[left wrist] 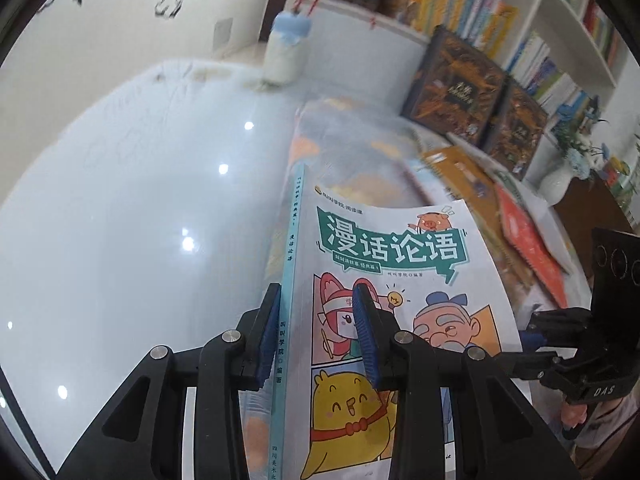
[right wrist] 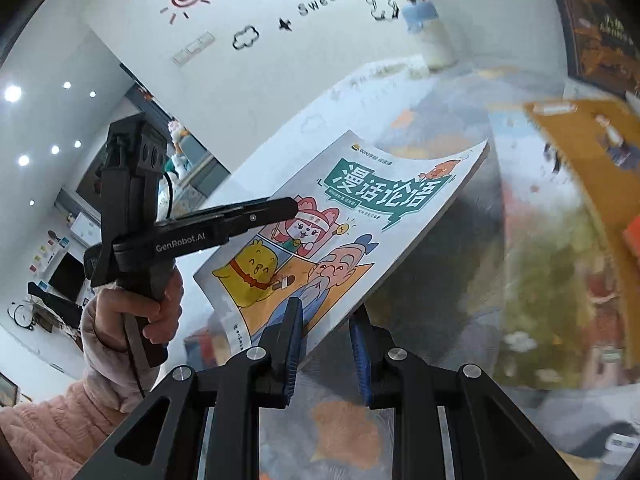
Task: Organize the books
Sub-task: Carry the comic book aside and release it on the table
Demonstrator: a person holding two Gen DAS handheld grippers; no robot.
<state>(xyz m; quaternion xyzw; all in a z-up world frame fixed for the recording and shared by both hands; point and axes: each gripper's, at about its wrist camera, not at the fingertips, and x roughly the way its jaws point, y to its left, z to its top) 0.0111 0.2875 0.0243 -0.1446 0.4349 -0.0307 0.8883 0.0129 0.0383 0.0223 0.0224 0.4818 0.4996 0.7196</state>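
A comic book (left wrist: 392, 240) with a white cover, teal title banner and cartoon figures is held tilted in the air over the table. My left gripper (left wrist: 318, 336) is shut on it at the teal spine side, blue pads on both faces. My right gripper (right wrist: 326, 344) is shut on the lower corner of the same book (right wrist: 360, 208), by the fore-edge. In the right wrist view the left gripper (right wrist: 294, 208) reaches in from the left onto the cover, held by a hand (right wrist: 160, 304) in a pink fluffy sleeve. The right gripper (left wrist: 528, 332) shows at the book's right edge.
Below is a glossy white table (left wrist: 140, 220). A bottle (left wrist: 286, 52) with a blue top stands at its far end. Two dark boxed books (left wrist: 456, 88) lean against a full bookshelf (left wrist: 540, 20). An orange book (left wrist: 464, 176), a red book (left wrist: 528, 240) and a white vase (left wrist: 556, 184) sit at the right.
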